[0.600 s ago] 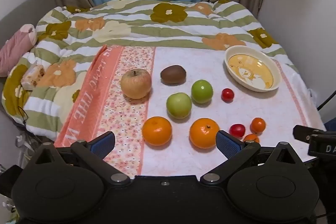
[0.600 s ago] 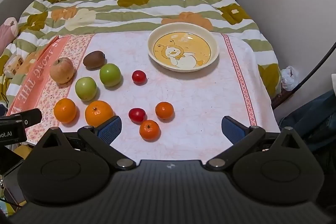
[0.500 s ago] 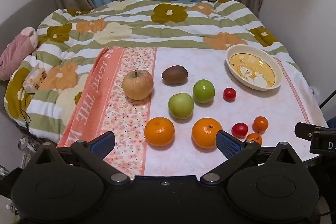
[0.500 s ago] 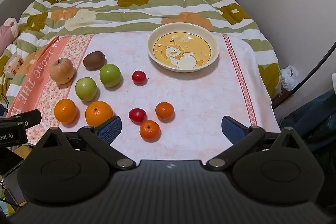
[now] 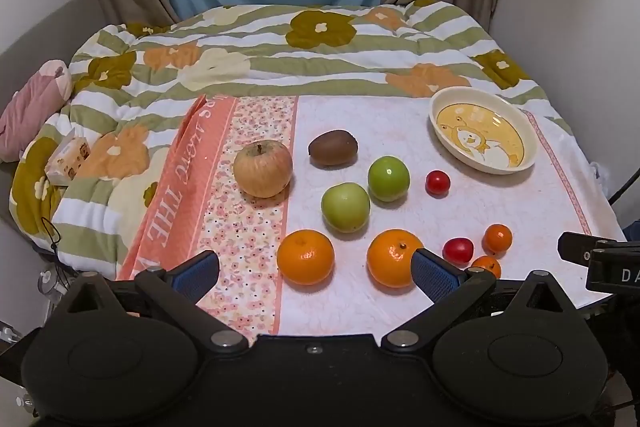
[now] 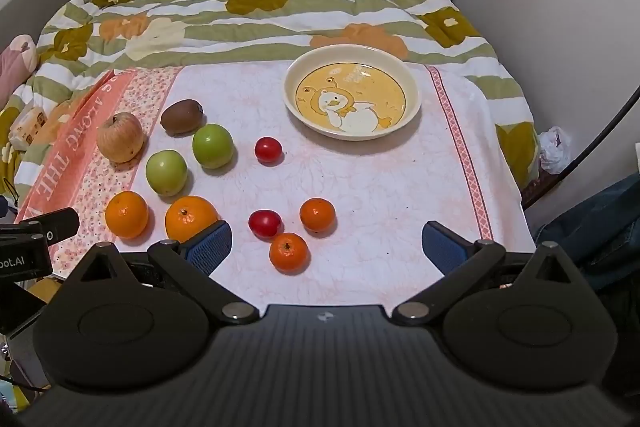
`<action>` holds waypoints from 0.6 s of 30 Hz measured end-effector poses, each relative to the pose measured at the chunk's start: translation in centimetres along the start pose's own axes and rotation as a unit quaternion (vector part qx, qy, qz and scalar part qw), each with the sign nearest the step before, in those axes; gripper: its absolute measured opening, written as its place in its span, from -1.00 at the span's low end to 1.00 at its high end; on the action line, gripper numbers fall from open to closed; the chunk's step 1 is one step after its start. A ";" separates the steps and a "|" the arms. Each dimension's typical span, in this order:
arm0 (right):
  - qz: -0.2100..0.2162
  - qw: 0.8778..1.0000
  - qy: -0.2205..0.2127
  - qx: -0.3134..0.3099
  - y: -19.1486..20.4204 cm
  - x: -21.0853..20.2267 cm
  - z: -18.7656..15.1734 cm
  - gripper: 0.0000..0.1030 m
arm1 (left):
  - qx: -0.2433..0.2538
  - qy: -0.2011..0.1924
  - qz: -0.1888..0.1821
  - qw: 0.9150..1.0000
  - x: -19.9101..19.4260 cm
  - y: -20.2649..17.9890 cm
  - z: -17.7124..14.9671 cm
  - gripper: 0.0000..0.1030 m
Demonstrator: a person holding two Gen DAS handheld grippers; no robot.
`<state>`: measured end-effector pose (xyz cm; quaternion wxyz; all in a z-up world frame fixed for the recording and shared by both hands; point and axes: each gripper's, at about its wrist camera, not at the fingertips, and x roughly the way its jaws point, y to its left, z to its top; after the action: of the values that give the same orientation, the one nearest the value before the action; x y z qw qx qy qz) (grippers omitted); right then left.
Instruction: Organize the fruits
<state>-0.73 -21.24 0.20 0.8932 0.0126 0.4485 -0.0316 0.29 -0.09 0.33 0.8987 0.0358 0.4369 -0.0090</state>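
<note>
While both tools hang back at the near edge of the pink cloth, we find nothing gripped: the left gripper and the right gripper each stand with fingers spread wide. All fruit lies loose on the cloth; the plate at the far right holds none. The decisive relation is this: the small mandarin sits just ahead of the right gripper, between its fingers in line of sight, touching or nearly touching a red tomato. The plate lies straight beyond it. The left gripper faces the two large oranges instead. We judge the right hand better placed for a first pick, the round fruit imposing no preferred grasp axis.
</note>
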 end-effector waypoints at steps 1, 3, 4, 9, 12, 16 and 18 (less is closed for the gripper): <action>0.001 1.000 -0.001 0.000 0.0 0.0 0.0 1.00 | 0.000 0.000 0.000 1.000 0.0 0.0 0.0 1.00; 0.000 1.000 -0.001 0.000 0.0 0.0 0.0 1.00 | 0.001 -0.001 0.000 1.000 0.0 0.0 0.1 1.00; 0.000 1.000 -0.001 0.001 -0.1 0.0 0.0 1.00 | 0.001 -0.001 0.000 1.000 0.0 0.0 0.2 1.00; -0.001 1.000 0.002 0.003 -0.1 0.0 0.2 1.00 | 0.002 0.000 0.000 1.000 0.0 0.0 0.1 1.00; 0.001 1.000 0.006 0.007 -0.3 0.5 0.2 1.00 | 0.003 -0.001 0.000 1.000 0.1 0.0 0.0 1.00; 0.001 1.000 0.008 0.006 -0.4 0.6 0.2 1.00 | 0.003 -0.002 0.003 1.000 0.2 -0.2 0.1 1.00; 0.000 1.000 0.007 0.007 -0.3 0.6 0.3 1.00 | 0.004 -0.002 0.005 1.000 0.2 -0.2 0.2 1.00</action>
<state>-0.18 -21.61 -0.13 0.8897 0.0191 0.4548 -0.0344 0.57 -0.29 0.28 0.8996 0.0416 0.4346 -0.0068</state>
